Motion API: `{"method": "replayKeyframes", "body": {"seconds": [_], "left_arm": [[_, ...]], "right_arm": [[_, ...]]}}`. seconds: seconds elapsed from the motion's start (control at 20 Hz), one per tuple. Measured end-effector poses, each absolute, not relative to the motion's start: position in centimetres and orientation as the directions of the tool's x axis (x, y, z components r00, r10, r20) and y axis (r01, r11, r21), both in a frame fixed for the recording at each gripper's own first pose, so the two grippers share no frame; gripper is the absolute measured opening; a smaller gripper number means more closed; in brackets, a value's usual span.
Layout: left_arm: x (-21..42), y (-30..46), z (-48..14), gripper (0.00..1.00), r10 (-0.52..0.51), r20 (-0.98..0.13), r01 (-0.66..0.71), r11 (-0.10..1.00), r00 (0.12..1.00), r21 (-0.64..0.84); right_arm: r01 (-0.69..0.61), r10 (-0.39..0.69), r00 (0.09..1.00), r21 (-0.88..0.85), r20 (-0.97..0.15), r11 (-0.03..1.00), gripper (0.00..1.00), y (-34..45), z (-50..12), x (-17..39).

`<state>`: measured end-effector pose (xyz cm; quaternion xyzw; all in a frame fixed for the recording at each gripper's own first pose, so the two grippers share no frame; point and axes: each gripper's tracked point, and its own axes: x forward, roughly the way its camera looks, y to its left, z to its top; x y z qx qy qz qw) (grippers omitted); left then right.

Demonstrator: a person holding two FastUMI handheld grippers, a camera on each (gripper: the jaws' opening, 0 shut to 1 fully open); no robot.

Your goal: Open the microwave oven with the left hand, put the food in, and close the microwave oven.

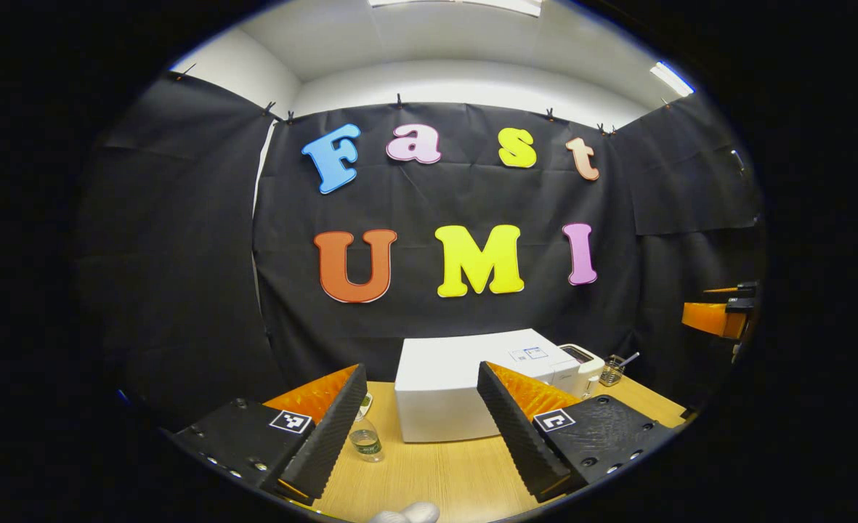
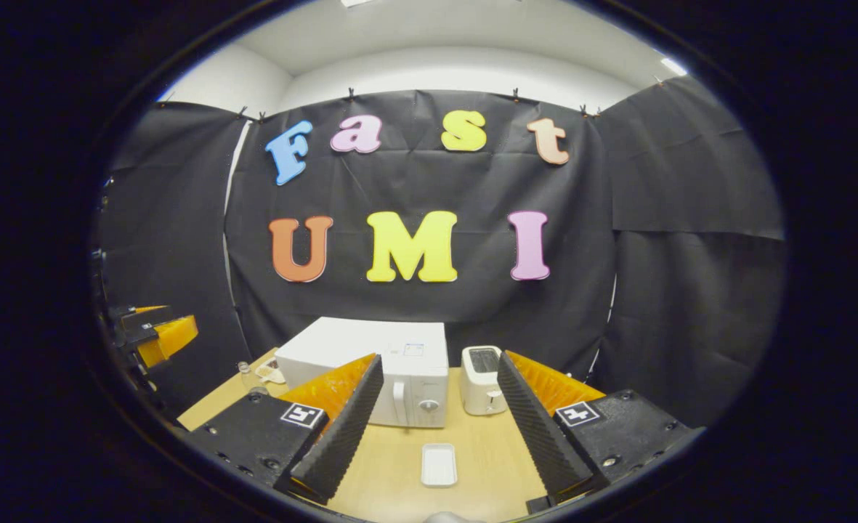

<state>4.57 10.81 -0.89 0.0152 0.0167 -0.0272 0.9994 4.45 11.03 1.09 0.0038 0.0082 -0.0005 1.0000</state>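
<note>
A white microwave (image 2: 370, 349) stands on the wooden table (image 2: 487, 465) with its door shut and its handle (image 2: 399, 403) facing me. In the left gripper view the microwave (image 1: 458, 392) shows its plain side. A small white rectangular tray (image 2: 439, 465) lies in front of the door. Pale rounded lumps (image 1: 407, 514) sit at the table's near edge. My left gripper (image 1: 421, 370) hangs open above the table, short of the microwave, holding nothing. My right gripper (image 2: 439, 359) is open too, above the tray. Each gripper shows at the other view's edge: right gripper (image 1: 719, 314), left gripper (image 2: 154, 330).
A white toaster (image 2: 483, 381) stands right of the microwave, also seen as the toaster (image 1: 581, 362). A clear plastic bottle (image 1: 365, 439) stands left of the microwave. A small glass with a spoon (image 1: 612, 372) sits beyond the toaster. Black cloth walls close in the table.
</note>
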Motion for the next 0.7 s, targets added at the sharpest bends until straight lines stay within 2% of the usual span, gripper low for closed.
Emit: {"method": "replayKeyframes", "body": {"seconds": [0.05,0.1,0.15,0.2,0.25,0.3,0.35,0.4,0.45,0.65,0.7], "left_arm": [[4.5,10.8,-0.8,0.95,-0.056,-0.032,0.057,0.998,0.998,0.03],[4.5,10.7,-0.6,0.95,-0.056,-0.03,0.057,0.998,0.998,0.03],[4.5,10.7,-0.4,0.95,-0.056,-0.028,0.057,0.998,0.998,0.029],[4.5,10.8,-0.3,0.95,-0.051,-0.022,0.052,0.998,0.998,0.031],[4.5,10.8,-0.2,0.95,-0.051,-0.019,0.051,0.998,0.999,0.033],[4.4,10.8,-0.1,0.95,-0.052,-0.018,0.052,0.998,0.998,0.034],[4.3,10.7,0.0,0.95,-0.053,-0.019,0.054,0.998,0.998,0.034],[4.3,10.6,0.0,0.95,-0.054,-0.018,0.055,0.998,0.998,0.035],[4.3,10.6,0.1,0.95,-0.053,-0.017,0.054,0.998,0.998,0.038],[4.1,10.3,0.1,0.95,-0.058,-0.014,0.059,0.998,0.998,0.032],[4.1,10.6,0.2,0.95,-0.05,-0.012,0.05,0.998,0.999,0.035]], "right_arm": [[0.001,-0.001,1.0,0.012,-0.018,1.0,0.91,11.0,1.2,4.4],[-0.001,0.001,1.0,0.016,-0.016,1.0,1.0,11.0,1.2,4.3],[-0.001,0.002,1.0,0.019,-0.021,1.0,0.91,11.0,1.2,4.2],[-0.004,0.004,1.0,0.021,-0.022,1.0,1.0,11.0,1.2,4.2],[-0.004,0.005,1.0,0.023,-0.023,1.0,0.91,11.0,1.1,4.3],[-0.006,0.007,1.0,0.021,-0.022,1.0,1.0,11.0,1.3,4.2],[-0.006,0.006,1.0,0.018,-0.021,1.0,1.0,11.0,1.3,4.1],[-0.006,0.007,1.0,0.016,-0.021,1.0,0.91,10.9,1.3,4.2],[-0.008,0.009,1.0,0.016,-0.02,1.0,0.9,10.9,1.4,4.2],[-0.013,0.013,1.0,0.016,-0.009,1.0,0.9,11.2,1.9,4.2],[-0.015,0.016,1.0,0.015,-0.009,1.0,1.0,11.3,2.0,4.2]]}}
